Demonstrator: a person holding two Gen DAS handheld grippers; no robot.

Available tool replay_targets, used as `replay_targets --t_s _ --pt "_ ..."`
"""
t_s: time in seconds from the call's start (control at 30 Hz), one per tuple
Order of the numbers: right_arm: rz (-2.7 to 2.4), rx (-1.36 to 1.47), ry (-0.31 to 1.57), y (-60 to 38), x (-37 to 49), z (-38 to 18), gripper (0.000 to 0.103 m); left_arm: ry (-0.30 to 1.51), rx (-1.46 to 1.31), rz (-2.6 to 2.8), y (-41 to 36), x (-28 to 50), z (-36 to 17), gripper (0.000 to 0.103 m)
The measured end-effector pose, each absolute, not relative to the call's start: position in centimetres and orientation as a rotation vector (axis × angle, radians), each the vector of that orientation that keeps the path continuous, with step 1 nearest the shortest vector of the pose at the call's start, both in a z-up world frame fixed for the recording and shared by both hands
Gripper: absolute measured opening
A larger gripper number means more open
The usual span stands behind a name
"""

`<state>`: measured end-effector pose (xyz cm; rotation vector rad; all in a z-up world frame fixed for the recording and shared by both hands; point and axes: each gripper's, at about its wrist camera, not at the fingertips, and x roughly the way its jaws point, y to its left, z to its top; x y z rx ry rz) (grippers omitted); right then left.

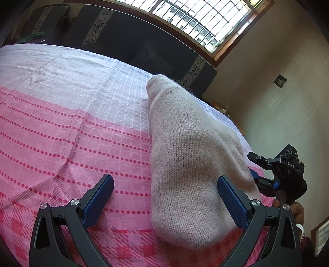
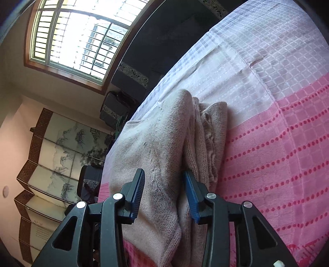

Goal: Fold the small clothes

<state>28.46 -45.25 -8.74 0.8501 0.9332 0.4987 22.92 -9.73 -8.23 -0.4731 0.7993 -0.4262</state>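
A pale pink knitted garment (image 1: 185, 143) lies folded into a long thick bundle on the pink patterned cloth (image 1: 61, 123). My left gripper (image 1: 165, 178) stands wide open over the bundle's near end, and its right finger (image 1: 232, 201) rests against the knit. In the right wrist view the garment (image 2: 156, 133) shows stacked folded layers. My right gripper (image 2: 163, 173) is partly open, with the top fold between its blue pads, which do not pinch it. Its black housing (image 1: 287, 170) shows in the left wrist view at the bundle's right side, held by a hand (image 1: 296, 211).
The cloth (image 2: 277, 143) covers a raised surface that drops off at the far edge. Behind it stand a dark sofa (image 1: 133, 37) with patterned bands and a barred window (image 1: 195, 18). A painted folding screen (image 2: 51, 154) stands off to the side.
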Motion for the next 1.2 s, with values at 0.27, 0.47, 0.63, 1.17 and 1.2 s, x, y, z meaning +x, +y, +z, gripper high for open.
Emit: replay_targets --t_s 0.27,0.47,0.63,1.17,1.2 --pt "0.472 0.623 0.901 -43.2 28.5 -6.6 0.011 0.799 -0.475 -0.426 -9.7 23.0 -8.3 0.100" --pt "0.400 0.443 0.881 -43.2 27.9 -4.5 0.010 0.801 -0.467 -0.430 -9.7 23.2 -8.3 0.100" --pt "0.428 0.493 0.906 -42.9 28.8 -7.1 0.014 0.800 -0.470 -0.428 -9.5 23.2 -8.4 0.100" --pt "0.355 0.284 0.951 -41.9 20.2 -8.3 0.013 0.799 -0.471 -0.428 -9.3 23.1 -8.4 0.100" --pt "0.357 0.318 0.930 -42.4 20.2 -8.4 0.013 0.799 -0.472 -0.428 -9.2 23.1 -8.4 0.100"
